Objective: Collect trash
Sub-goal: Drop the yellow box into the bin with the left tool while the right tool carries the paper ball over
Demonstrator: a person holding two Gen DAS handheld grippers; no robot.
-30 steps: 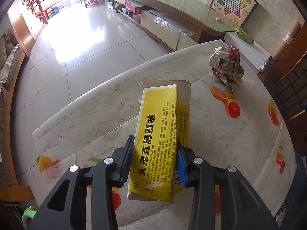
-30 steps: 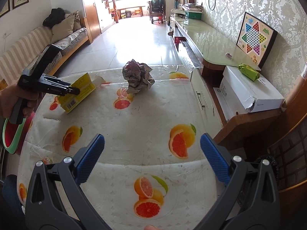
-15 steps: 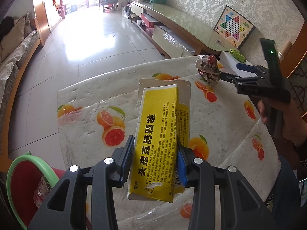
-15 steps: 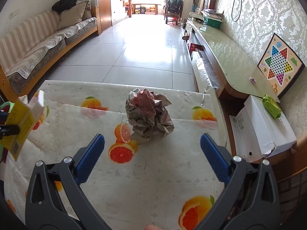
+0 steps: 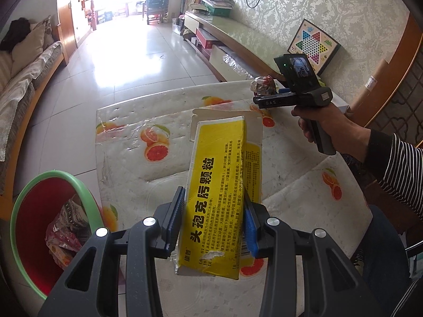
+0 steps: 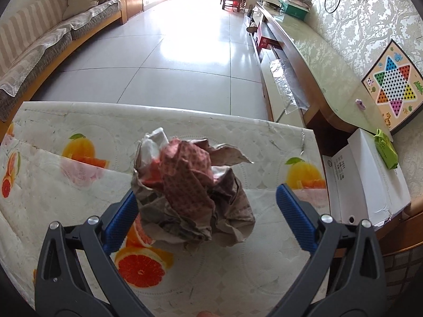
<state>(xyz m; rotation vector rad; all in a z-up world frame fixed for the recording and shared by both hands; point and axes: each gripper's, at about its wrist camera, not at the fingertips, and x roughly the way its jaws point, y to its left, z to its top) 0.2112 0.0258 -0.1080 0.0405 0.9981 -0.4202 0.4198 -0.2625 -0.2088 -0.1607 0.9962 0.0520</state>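
On the fruit-print desk (image 6: 264, 277), the crumpled brown-and-red paper ball (image 6: 193, 192) sits between the right gripper's (image 6: 206, 211) spread fingers: light, crushable, best pinched across its middle. The left gripper (image 5: 211, 222) clamps a stiff, light yellow cardboard box (image 5: 219, 185).

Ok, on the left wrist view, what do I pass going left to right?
Sofa → green-rimmed red bin → yellow box held in the left gripper → right gripper → hand → striped sleeve.
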